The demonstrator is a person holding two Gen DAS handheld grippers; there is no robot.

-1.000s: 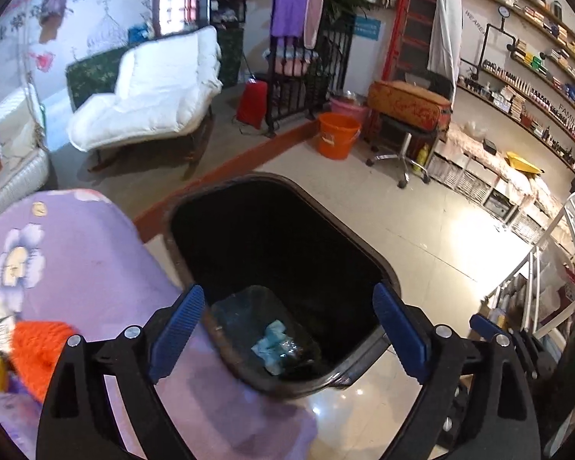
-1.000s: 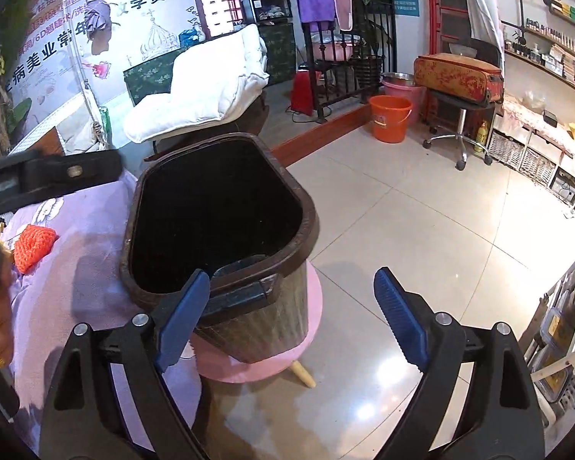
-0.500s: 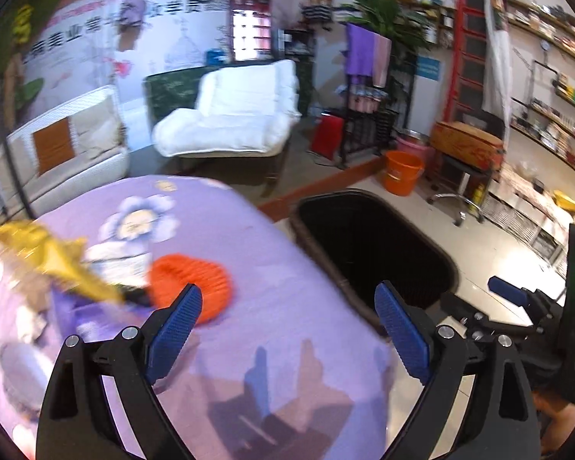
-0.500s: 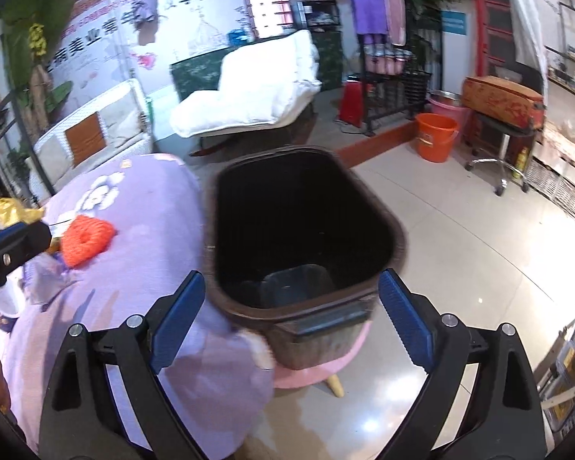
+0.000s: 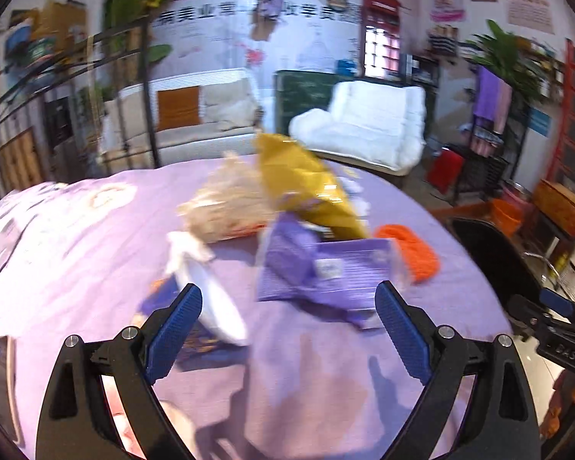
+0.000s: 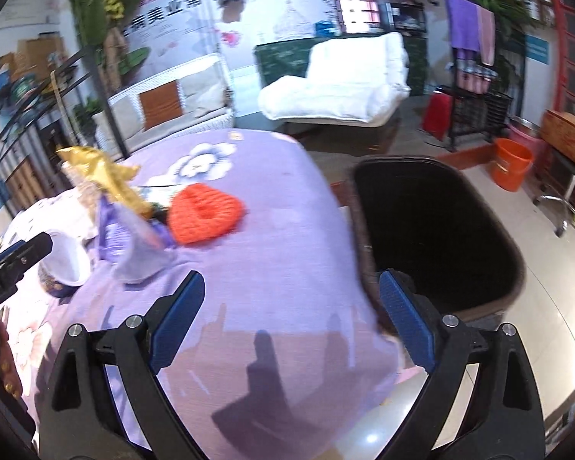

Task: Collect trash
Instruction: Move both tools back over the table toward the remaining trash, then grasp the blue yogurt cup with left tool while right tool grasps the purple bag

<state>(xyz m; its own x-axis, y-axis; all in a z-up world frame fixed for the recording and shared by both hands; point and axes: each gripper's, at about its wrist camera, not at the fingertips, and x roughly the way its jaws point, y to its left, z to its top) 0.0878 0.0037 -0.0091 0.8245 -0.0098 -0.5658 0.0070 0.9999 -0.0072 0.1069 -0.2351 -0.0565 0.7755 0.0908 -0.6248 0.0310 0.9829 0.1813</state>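
Observation:
Trash lies on a purple bedspread (image 5: 76, 253): a gold foil bag (image 5: 306, 188), a purple plastic packet (image 5: 326, 272), a pale crumpled bag (image 5: 226, 207) and a white paper cup (image 5: 214, 303). My left gripper (image 5: 287, 329) is open and empty, just short of the cup and packet. My right gripper (image 6: 291, 318) is open and empty over the bed's edge (image 6: 287, 268). The dark bin (image 6: 437, 230) stands right of the bed, its rim by my right finger. The same trash shows in the right wrist view: gold bag (image 6: 107, 176), packet (image 6: 134, 237), cup (image 6: 65, 260).
An orange knitted piece (image 6: 205, 212) lies on the bed near the bin, also in the left wrist view (image 5: 414, 249). A white armchair (image 6: 341, 80), a sofa (image 6: 168, 99), an orange bucket (image 6: 511, 166) and a stool stand beyond on the tiled floor.
Both grippers swung left from the bin toward the bed. The left now faces the trash pile; the right now sees the bed with the bin at its right. Both stayed open.

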